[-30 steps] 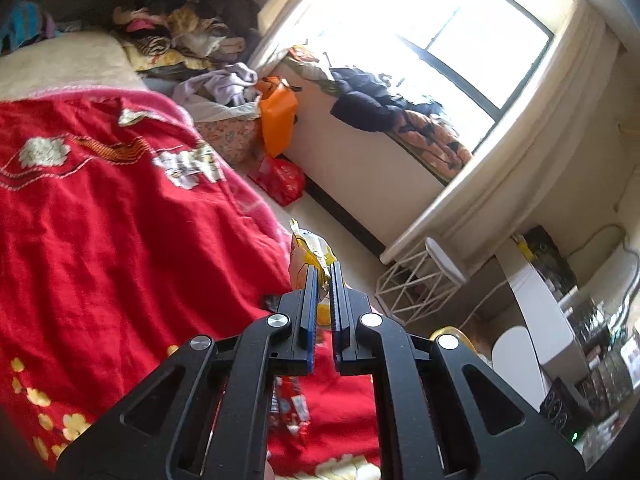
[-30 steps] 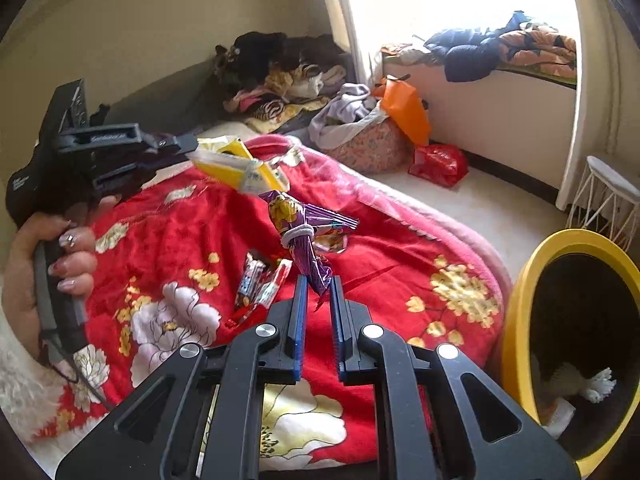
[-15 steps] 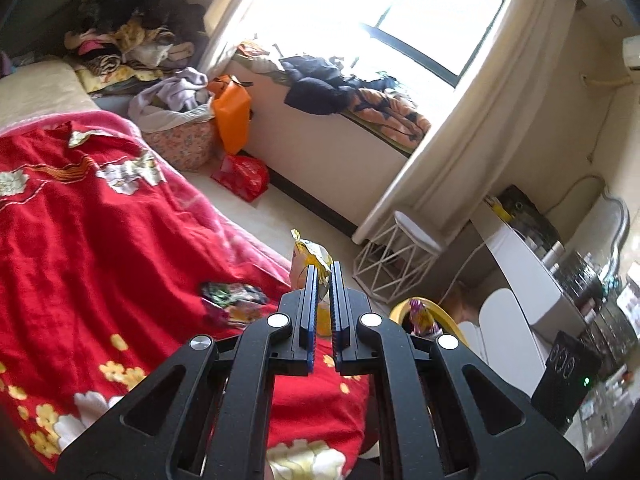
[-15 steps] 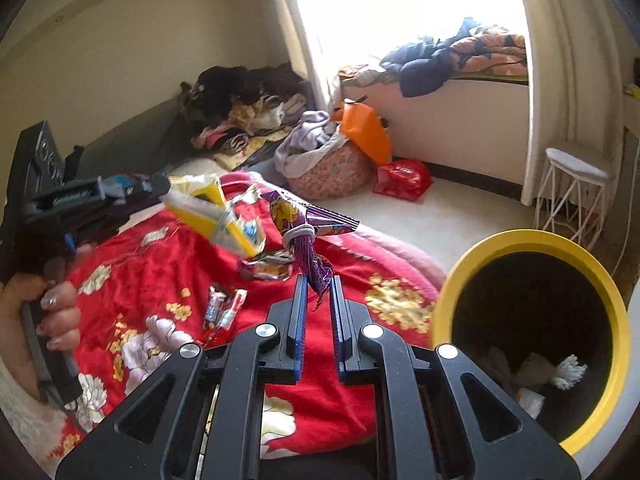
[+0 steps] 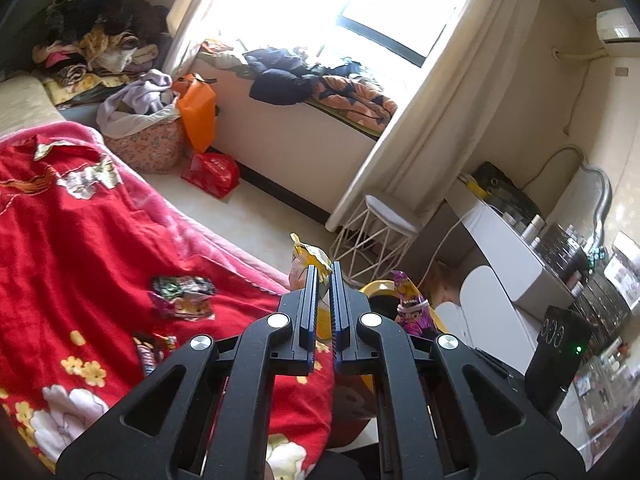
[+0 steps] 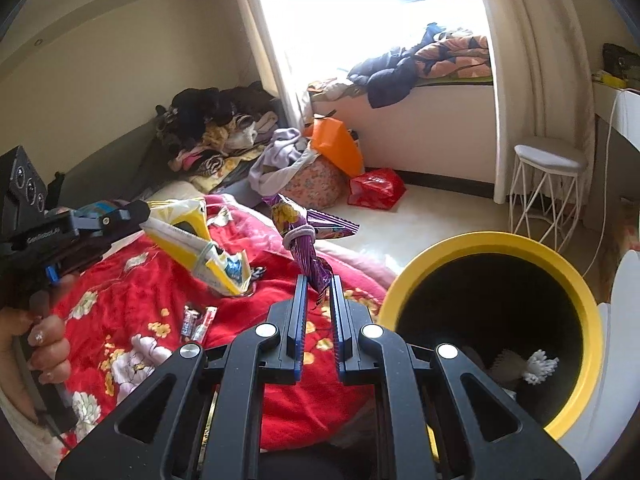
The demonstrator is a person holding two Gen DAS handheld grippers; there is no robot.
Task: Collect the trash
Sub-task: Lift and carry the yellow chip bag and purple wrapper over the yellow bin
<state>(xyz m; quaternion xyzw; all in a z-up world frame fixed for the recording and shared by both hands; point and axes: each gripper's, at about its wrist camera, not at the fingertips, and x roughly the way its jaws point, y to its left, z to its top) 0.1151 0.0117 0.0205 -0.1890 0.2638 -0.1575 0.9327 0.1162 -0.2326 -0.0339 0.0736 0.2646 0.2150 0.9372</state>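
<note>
Since the earlier frames both views had swung from the red bedspread [image 6: 120, 316] toward the yellow-rimmed bin [image 6: 492, 242], which now filled the right of the right wrist view; the bin had gone from half cut off to almost whole. The right tongs [image 6: 318, 292] stood narrow, pinching the tail of a purple wrapper [image 6: 304, 240] so it hung clear of the bed, just beside the rim; the left tongs [image 5: 323, 276] were closed on a yellow wrapper [image 5: 310, 258], held out over the blanket, likely to drop both in turn. More wrappers [image 5: 182, 296] lay on the bedspread. The bin's depth was dark; only white scraps [image 6: 524, 364] showed; print on every wrapper was unreadable, and the hand [image 6: 38, 344] was cut off at the edge.
</note>
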